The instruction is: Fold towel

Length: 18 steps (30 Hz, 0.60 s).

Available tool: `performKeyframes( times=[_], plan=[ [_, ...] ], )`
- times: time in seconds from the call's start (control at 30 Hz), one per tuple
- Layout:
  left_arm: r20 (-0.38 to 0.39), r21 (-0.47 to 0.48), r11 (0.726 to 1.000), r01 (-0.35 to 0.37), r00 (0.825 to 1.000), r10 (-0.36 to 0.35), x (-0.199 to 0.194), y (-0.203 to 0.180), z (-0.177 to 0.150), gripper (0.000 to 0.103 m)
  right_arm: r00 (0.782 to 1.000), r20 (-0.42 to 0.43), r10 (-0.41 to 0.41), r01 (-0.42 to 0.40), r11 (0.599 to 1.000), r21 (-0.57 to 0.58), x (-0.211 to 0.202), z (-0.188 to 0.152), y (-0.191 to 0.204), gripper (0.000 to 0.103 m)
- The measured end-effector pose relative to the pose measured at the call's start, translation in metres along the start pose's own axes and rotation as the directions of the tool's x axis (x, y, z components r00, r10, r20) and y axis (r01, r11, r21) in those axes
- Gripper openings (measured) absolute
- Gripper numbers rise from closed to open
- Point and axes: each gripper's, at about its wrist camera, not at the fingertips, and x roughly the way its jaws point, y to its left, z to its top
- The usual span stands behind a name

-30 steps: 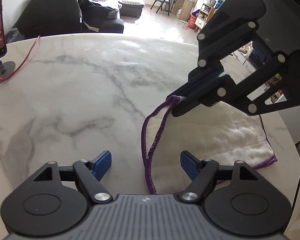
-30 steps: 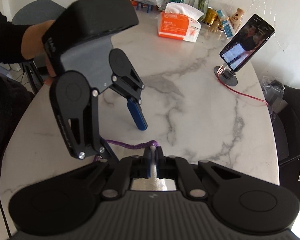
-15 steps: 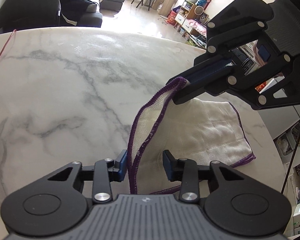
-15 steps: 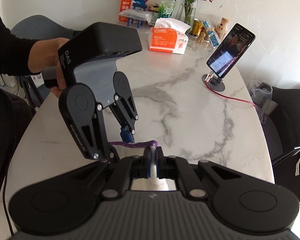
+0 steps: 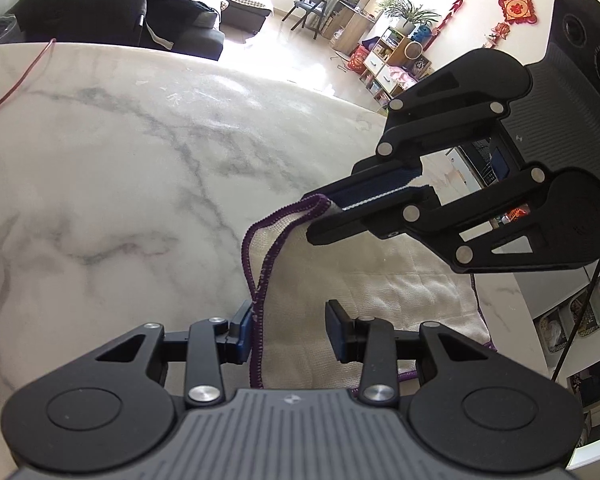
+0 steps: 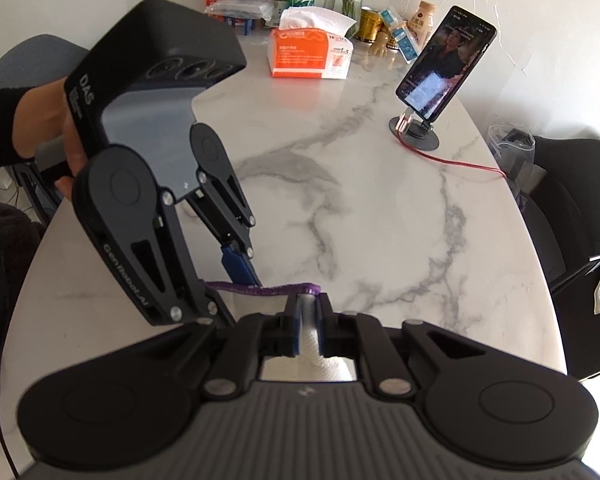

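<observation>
Both jaws sit around the towel's purple hem on the marble table.

Right gripper [image 6: 309, 312], its jaws just eased slightly apart, still has the white towel [image 5: 380, 280] corner between narrow pads. Left gripper [image 5: 290, 330], at nine o'clock of it, stands half-open astride the raised hem, pads not pressing. Phone [image 6: 446, 62] stands at one o'clock.

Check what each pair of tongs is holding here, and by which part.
The right tongs pinch the towel at a purple-hemmed corner, their jaws having just eased slightly. The left tongs straddle the hemmed side edge, pads not pressing it.
</observation>
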Motion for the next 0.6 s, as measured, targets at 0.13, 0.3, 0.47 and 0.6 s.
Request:
performKeyframes(
  times=[0.13,0.3,0.47,0.6],
  plan=[
    [0.017,-0.007,1.000,-0.017,1.000,0.017,-0.003,-0.003,-0.003,0.038,0.999,-0.024,-0.031,0.032,0.996,0.080,0.002,0.005,-0.007,0.048],
    [0.050,-0.005,1.000,-0.004,0.999,0.004,-0.008,-0.008,-0.005,0.037,0.993,-0.114,-0.043,0.072,0.962,0.264,0.002,0.012,-0.016,0.058],
    [0.077,0.003,1.000,0.030,0.997,-0.030,-0.007,-0.014,-0.007,0.037,0.983,-0.177,0.045,0.058,0.843,0.534,0.007,0.007,-0.030,0.058],
    [0.091,0.012,0.998,0.059,0.994,-0.060,-0.008,-0.021,-0.010,0.037,0.977,-0.184,0.104,0.052,0.726,0.685,0.015,-0.001,-0.038,0.058]
  ],
)
